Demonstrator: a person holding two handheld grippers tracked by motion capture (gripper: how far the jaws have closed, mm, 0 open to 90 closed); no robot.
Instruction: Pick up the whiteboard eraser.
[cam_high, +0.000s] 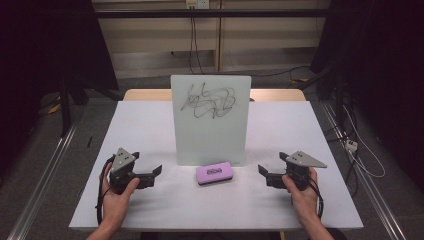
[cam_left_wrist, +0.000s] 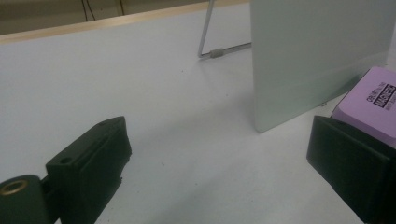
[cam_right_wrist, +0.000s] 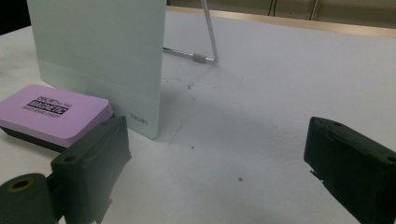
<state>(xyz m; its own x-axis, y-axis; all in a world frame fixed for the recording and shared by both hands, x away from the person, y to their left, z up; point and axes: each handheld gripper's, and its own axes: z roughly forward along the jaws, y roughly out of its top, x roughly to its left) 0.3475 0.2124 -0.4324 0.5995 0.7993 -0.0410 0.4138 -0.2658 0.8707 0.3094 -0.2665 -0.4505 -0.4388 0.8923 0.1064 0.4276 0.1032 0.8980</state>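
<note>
A small glass whiteboard (cam_high: 210, 119) stands upright on its wire stand in the middle of the table, with black scribbles across its upper part. A purple magnetic eraser (cam_high: 215, 172) lies flat just in front of it. My left gripper (cam_high: 156, 171) rests on the table to the eraser's left, open, jaws wide apart with nothing between them (cam_left_wrist: 219, 163). My right gripper (cam_high: 263, 171) sits to the eraser's right, also open and empty (cam_right_wrist: 215, 163). The eraser (cam_left_wrist: 373, 100) and the board's edge (cam_left_wrist: 308, 60) show at the right of the left gripper view. In the right gripper view the eraser (cam_right_wrist: 53, 114) and board (cam_right_wrist: 102, 56) are at the left.
The white table (cam_high: 150, 125) has bare surface on both sides of the board. The wire stand (cam_right_wrist: 208, 44) props the board from behind. A wooden edge (cam_high: 145, 94) runs along the table's far side. Cables lie on the floor (cam_high: 360, 150) to the right.
</note>
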